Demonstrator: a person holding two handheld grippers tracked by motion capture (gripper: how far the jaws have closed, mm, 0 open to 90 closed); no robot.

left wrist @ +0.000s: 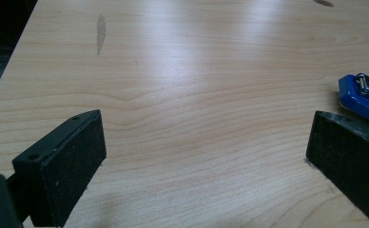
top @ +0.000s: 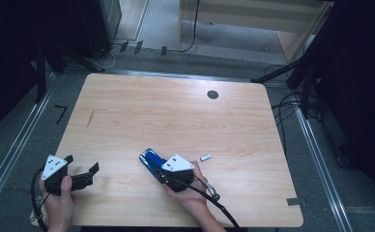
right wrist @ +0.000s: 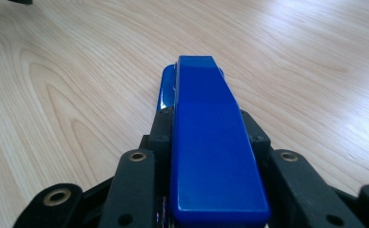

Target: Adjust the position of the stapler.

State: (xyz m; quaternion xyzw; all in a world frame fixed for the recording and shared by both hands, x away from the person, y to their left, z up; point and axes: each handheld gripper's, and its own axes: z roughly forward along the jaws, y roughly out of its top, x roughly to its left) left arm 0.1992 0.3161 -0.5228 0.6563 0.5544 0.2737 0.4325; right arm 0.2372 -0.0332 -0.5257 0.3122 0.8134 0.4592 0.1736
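So the blue stapler (right wrist: pixel 206 142) is the thing being handled here. It's clamped between the jaws of the right gripper (top: pixel 157 170), which squeeze it from both sides along its body. In the right gripper view its long blue top runs straight away from the camera, and the rounded front end pokes out past the jaws over the wood. From the high view it sits near the front middle of the table (top: pixel 176 111), nose angled toward the far left. I can't really tell if the base is resting on the wood or lifted just off it.

In the left gripper view you can catch the stapler's front end at the right edge, and the top looks raised a bit there, with some shiny metal showing inside the blue base. That's the closest thing to a container here, and I can't make out whether any staples are in it.

Just right of the right hand (top: pixel 190 191) there's a small silvery piece (top: pixel 205 157) lying on the table by itself, too small to identify.

The left gripper (top: pixel 81 175) is over at the front left corner, well apart from the stapler, jaws spread wide with nothing between them, just bare wood. The left hand (top: pixel 60 198) grips it from behind.

Further out there's a dark round hole (top: pixel 212 94) near the table's far edge and a dark streak (top: pixel 90 119) on the left side.
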